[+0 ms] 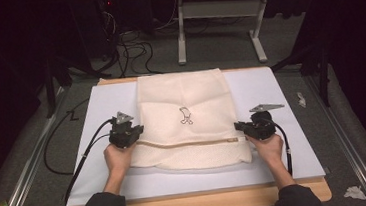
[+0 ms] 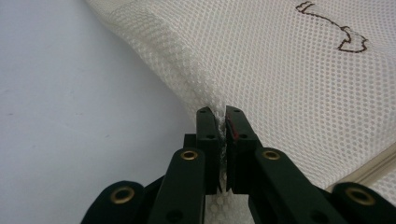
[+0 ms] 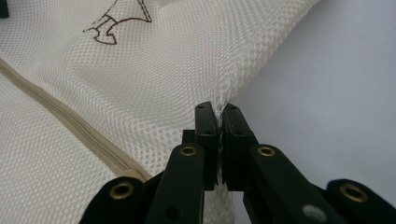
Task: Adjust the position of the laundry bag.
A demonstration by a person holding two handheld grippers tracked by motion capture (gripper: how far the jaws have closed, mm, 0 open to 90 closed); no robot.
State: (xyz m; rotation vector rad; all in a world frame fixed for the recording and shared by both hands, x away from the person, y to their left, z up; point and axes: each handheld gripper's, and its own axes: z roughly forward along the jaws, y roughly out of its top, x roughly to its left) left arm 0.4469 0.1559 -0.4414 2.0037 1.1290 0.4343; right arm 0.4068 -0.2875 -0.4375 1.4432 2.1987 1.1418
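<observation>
A white sheet (image 1: 280, 94) covers the wooden table (image 1: 200, 203) at centre frame. Cables (image 1: 133, 49) tangle at upper left; what may be crumpled paper (image 1: 354, 193) lies lower right.

Mesh bag (image 2: 299, 84) edge hidden inside each clamped tool; small brown emblem (image 1: 185, 115) illegible.

Both grippers, left gripper (image 1: 134, 136) and right gripper (image 1: 242, 127), apparently pinch the mesh bag (image 1: 187, 117).
</observation>
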